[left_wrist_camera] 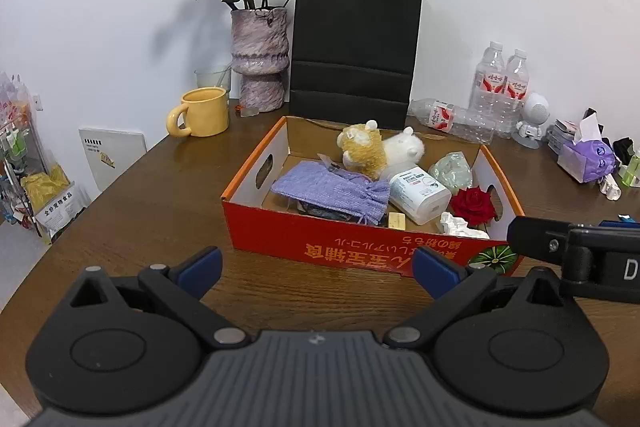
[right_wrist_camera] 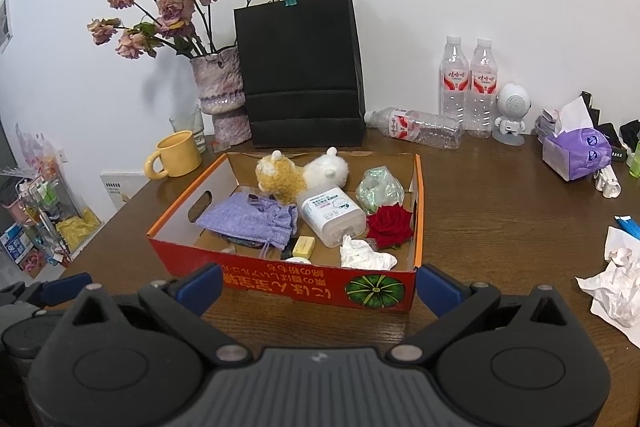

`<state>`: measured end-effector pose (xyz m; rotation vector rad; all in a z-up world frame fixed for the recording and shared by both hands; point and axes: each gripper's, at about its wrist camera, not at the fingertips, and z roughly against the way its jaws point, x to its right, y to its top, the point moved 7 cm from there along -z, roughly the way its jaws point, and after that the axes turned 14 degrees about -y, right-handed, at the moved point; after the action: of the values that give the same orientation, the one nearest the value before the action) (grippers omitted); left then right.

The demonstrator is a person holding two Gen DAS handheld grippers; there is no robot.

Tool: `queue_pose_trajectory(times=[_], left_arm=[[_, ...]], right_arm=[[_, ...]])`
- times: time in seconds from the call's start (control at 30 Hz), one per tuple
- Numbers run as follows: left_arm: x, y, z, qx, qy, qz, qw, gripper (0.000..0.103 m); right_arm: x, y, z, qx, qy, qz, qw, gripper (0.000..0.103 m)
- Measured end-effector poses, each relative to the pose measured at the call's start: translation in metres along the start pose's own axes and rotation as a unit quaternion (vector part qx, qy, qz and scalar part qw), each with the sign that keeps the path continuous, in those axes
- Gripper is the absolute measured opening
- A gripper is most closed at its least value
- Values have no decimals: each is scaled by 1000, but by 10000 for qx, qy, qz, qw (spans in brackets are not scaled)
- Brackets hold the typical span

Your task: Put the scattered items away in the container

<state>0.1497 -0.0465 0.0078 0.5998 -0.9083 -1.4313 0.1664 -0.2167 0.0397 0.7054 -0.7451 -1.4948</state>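
Box [right_wrist_camera: 280, 279] — just beyond spread fingers [right_wrist_camera: 200, 285]

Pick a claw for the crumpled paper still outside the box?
Right. The crumpled paper lies on the table just right of the open right claw; the left claw, also open, sits farther left.

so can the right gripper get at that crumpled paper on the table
Probably yes. The right gripper is open and empty, and the crumpled paper lies on bare table to its right, outside the box, with nothing between them.
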Motion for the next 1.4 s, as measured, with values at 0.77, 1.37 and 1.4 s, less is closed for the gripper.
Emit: queue_pose_trajectory(times=[0.77, 1.37, 1.4], left_arm=[[-11, -3, -2, -27, 28, 108, 9999, 103], [-20, -24, -5, -560, 96, 109, 9983, 103], [-21, -25, -4, -580, 91, 91, 9982, 103]], right_arm=[[-5, -6, -4, -177, 1, 81, 9998, 103], [-15, -30, -9, -697, 130, 130, 9974, 103], [-16, -31, -8, -709, 138, 139, 9973, 103]])
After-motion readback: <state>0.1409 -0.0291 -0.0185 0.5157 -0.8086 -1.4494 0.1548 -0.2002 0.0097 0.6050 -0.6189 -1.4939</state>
